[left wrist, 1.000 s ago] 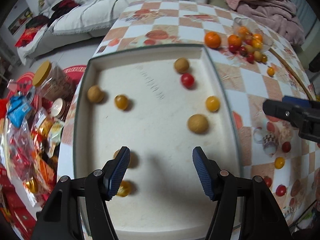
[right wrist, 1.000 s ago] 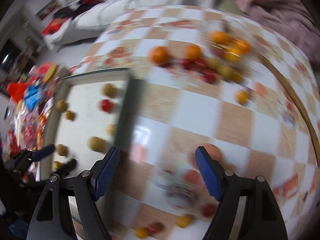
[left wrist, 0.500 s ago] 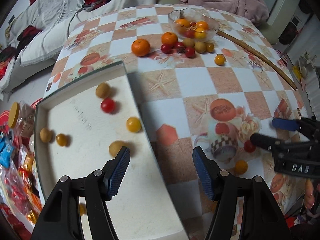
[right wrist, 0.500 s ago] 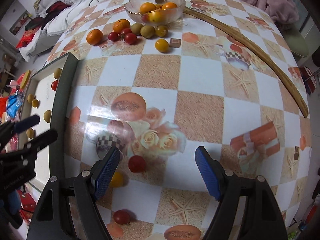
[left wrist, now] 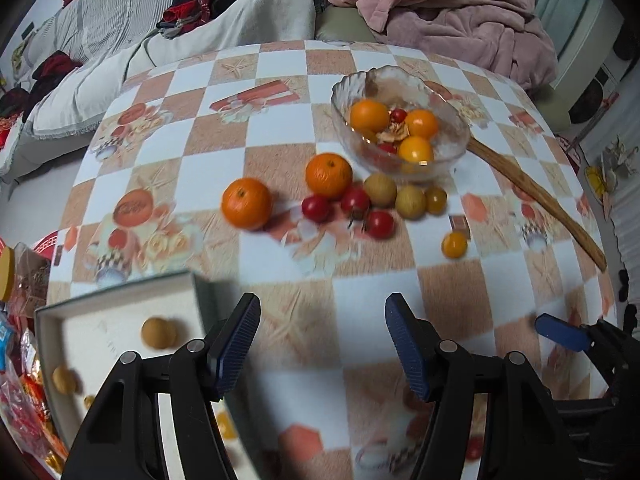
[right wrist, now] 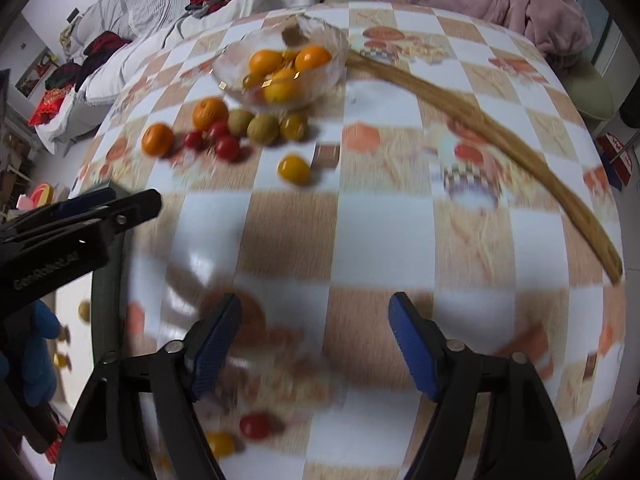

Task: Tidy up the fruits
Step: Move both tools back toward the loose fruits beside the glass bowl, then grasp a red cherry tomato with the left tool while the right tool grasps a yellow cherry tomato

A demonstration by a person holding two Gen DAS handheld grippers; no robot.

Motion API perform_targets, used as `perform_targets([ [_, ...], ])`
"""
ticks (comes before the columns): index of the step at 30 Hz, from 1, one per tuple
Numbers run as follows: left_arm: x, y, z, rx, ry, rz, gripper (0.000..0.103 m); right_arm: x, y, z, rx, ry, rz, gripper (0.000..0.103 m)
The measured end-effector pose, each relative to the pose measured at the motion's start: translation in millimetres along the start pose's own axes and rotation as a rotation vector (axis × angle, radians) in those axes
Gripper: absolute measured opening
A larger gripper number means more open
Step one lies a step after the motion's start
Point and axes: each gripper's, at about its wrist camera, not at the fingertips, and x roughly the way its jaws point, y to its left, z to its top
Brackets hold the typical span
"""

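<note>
Reaching between picks is the step I judge to be in hand: both tools are hanging empty over the counter, nothing between their pads; the left tool is standing released, its jaws apart over bare checked cloth; the right tool is closing its jaws on nothing, a red cherry tomato and a yellow one lying just below it at seven o'clock; at eight o'clock of the left view the tray is already holding a few small brown fruits; farther off, at twelve o'clock, oranges, tomatoes and longans are clustering before the glass bowl; next, I reckon, one tool is needing to drop squarely over a single loose fruit.
</note>
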Motion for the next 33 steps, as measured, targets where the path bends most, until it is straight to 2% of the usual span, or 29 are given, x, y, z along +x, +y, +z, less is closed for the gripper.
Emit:
perform_targets([
  [4, 22.3, -8.1, 18.8, -0.022, 0.016, -0.034, 0.066, 11.9, -7.4, 15.3, -0.016, 0.004, 0.000, 0.068],
  [12, 55.4, -21.3, 33.2, -0.064, 0.052, -0.015, 0.065, 18.3, -16.8, 21.3, -0.044, 0.002, 0.034, 0.067],
  [14, 56.3, -23.7, 35.5, -0.063, 0.045, -0.005, 0.053, 18.7, -17.2, 23.0, -0.055, -0.005, 0.043, 0.067],
  [16, 57.2, -26.7, 38.1, -0.055, 0.045, 0.013, 0.048, 21.1, -16.8, 25.9, -0.061, -0.008, 0.050, 0.067],
  [17, 57.3, -28.1, 38.9, -0.052, 0.043, 0.018, 0.041, 22.8, -16.4, 27.7, -0.062, -0.008, 0.053, 0.067],
  [21, 57.6, -31.1, 40.0, -0.039, 0.031, 0.053, 0.032, 27.6, -14.0, 35.7, -0.075, -0.022, 0.061, 0.067],
  [23, 56.0, -30.0, 38.1, -0.029, 0.022, 0.065, 0.024, 29.9, -11.2, 39.9, -0.088, -0.030, 0.059, 0.067],
  [28, 50.8, -16.9, 29.6, -0.053, 0.027, 0.045, 0.024, 37.9, 1.4, 54.5, -0.132, -0.059, 0.054, 0.067],
  [30, 48.8, -12.3, 25.8, -0.057, 0.032, 0.037, 0.024, 40.9, 8.2, 59.5, -0.151, -0.072, 0.047, 0.063],
  [33, 47.6, -11.0, 23.2, -0.053, 0.034, 0.030, 0.024, 43.5, 18.1, 63.0, -0.185, -0.082, 0.025, 0.045],
])
